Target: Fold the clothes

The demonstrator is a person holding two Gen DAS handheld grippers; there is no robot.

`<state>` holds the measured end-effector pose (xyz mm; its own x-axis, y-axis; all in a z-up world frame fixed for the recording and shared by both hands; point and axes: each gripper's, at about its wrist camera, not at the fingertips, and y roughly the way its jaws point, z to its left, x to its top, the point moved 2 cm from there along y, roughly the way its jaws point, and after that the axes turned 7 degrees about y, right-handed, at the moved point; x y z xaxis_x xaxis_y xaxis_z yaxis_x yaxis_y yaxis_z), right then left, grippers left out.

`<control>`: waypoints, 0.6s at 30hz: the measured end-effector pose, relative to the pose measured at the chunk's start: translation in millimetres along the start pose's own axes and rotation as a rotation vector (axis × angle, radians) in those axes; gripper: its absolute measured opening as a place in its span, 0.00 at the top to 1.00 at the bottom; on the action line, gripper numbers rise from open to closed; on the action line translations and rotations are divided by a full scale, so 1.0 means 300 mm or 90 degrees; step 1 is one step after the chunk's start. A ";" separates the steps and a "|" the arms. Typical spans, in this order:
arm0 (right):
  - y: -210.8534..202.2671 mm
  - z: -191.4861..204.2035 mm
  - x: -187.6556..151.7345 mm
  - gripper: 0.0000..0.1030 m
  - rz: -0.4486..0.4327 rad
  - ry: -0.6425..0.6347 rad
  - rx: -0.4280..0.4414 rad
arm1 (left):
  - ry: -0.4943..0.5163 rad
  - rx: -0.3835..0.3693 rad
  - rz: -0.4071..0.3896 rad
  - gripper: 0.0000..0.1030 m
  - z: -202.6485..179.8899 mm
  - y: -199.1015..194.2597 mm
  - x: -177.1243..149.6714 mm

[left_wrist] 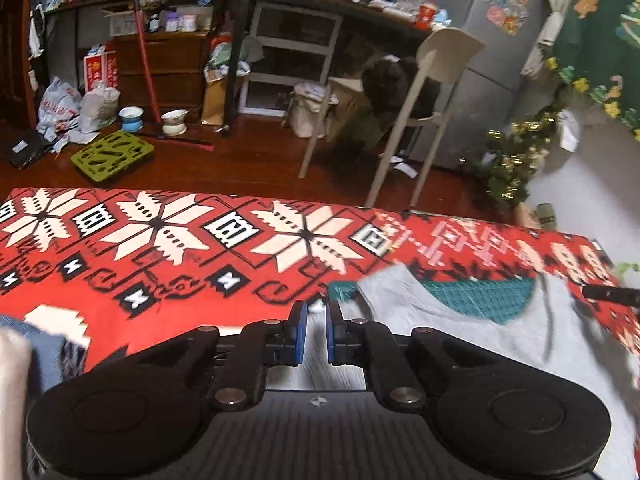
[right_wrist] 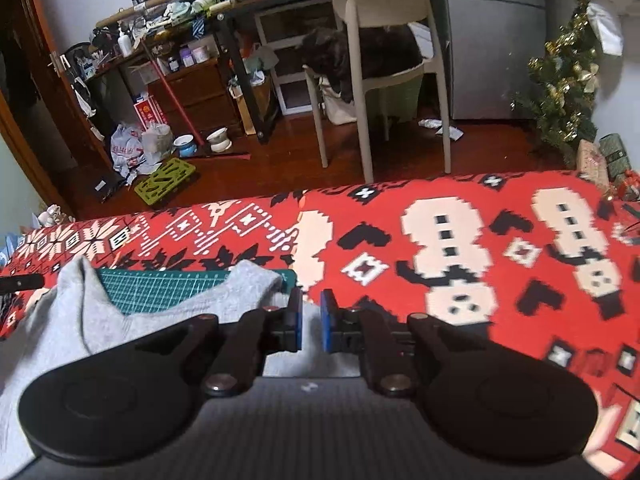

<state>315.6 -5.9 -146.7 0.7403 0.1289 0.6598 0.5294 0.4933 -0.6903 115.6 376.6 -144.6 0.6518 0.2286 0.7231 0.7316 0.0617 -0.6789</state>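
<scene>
Left hand-held gripper [left_wrist: 316, 334] pinching blurred grey garment [left_wrist: 460, 344]; grip unclear.

My left wrist camera sits low behind the left gripper [left_wrist: 316, 334], looking forward across the red patterned cloth [left_wrist: 160, 280] toward the room. My right wrist camera looks the same way from behind the right gripper [right_wrist: 311, 320]. Both sit close above the cloth and share the grey garment [left_wrist: 460, 344], green cutting mat [right_wrist: 160, 288], and beige chair [right_wrist: 384, 20].

Red patterned blanket [right_wrist: 440, 248] carries green mat [right_wrist: 160, 288], grey garment [left_wrist: 460, 344].
</scene>
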 end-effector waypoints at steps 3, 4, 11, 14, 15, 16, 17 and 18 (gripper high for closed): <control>-0.093 -0.002 -0.041 0.89 0.001 -0.011 0.001 | 0.024 -0.003 0.008 0.91 -0.026 -0.070 -0.051; -0.125 -0.002 -0.057 0.87 0.003 -0.016 0.002 | 0.031 -0.004 0.010 0.89 -0.036 -0.093 -0.068; -0.326 0.055 -0.280 0.69 0.034 -0.059 -0.010 | 0.042 -0.028 0.024 0.76 -0.120 -0.267 -0.248; -0.393 0.090 -0.387 0.61 0.053 -0.066 -0.013 | 0.070 -0.017 0.024 0.61 -0.175 -0.343 -0.336; -0.415 0.101 -0.422 0.60 0.060 -0.068 -0.014 | 0.080 -0.012 0.024 0.60 -0.194 -0.364 -0.360; -0.437 0.112 -0.458 0.58 0.066 -0.071 -0.015 | 0.084 -0.012 0.027 0.59 -0.212 -0.382 -0.383; -0.459 0.124 -0.493 0.56 0.073 -0.073 -0.016 | 0.086 -0.013 0.031 0.58 -0.229 -0.399 -0.406; -0.482 0.135 -0.529 0.54 0.079 -0.076 -0.017 | 0.083 -0.017 0.035 0.57 -0.244 -0.414 -0.428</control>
<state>104.8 -62.8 -139.6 0.7473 0.2893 0.5982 0.4486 0.4445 -0.7754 -44.5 268.5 -143.8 0.7103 0.1027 0.6963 0.6978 0.0263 -0.7158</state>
